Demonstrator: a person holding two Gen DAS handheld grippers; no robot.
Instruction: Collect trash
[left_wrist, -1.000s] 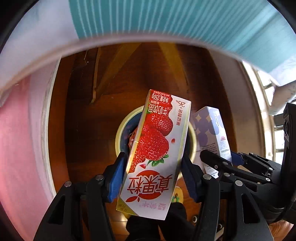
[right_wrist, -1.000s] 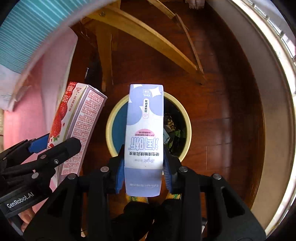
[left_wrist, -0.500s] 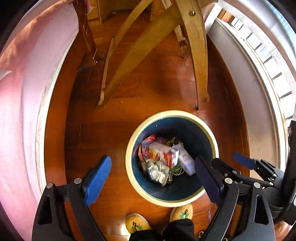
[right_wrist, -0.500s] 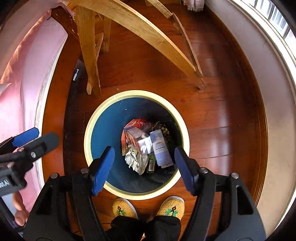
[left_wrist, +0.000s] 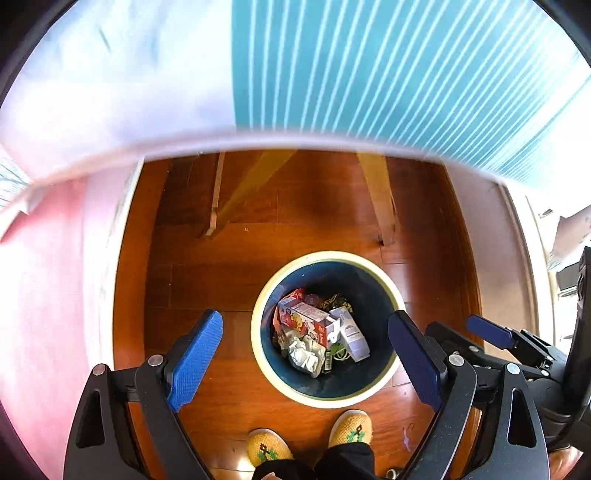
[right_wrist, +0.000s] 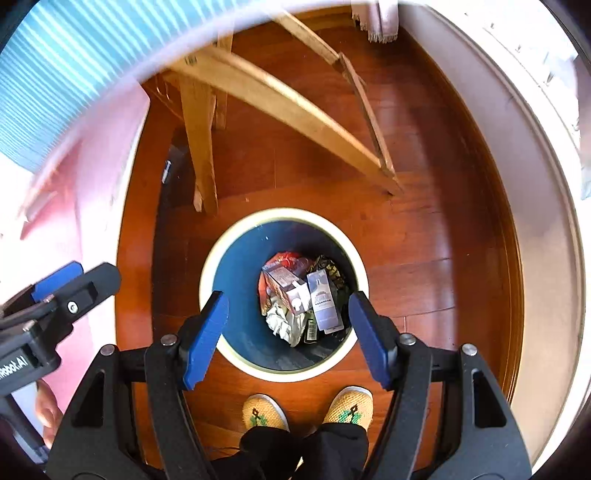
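A round bin with a cream rim (left_wrist: 258, 306) (right_wrist: 208, 269) and dark blue inside stands on the wood floor below both grippers. In it lie the strawberry carton (left_wrist: 304, 317) (right_wrist: 284, 282), the pale purple carton (left_wrist: 351, 332) (right_wrist: 324, 299) and crumpled paper (left_wrist: 304, 354). My left gripper (left_wrist: 308, 358) is open and empty above the bin. My right gripper (right_wrist: 288, 332) is open and empty above the bin; it also shows at the right of the left wrist view (left_wrist: 491, 332).
Wooden table legs (right_wrist: 203, 147) stand on the floor behind the bin. A table edge with a teal striped cloth (left_wrist: 369, 74) hangs over the upper view. A pink surface (left_wrist: 44, 277) is at the left, a pale wall base (right_wrist: 517, 166) at the right. The person's yellow slippers (right_wrist: 347, 404) are beside the bin.
One second ago each gripper held a carton over the bin. Both opened and the cartons dropped into the bin. Since then both grippers have risen, bringing the table edge back into view.
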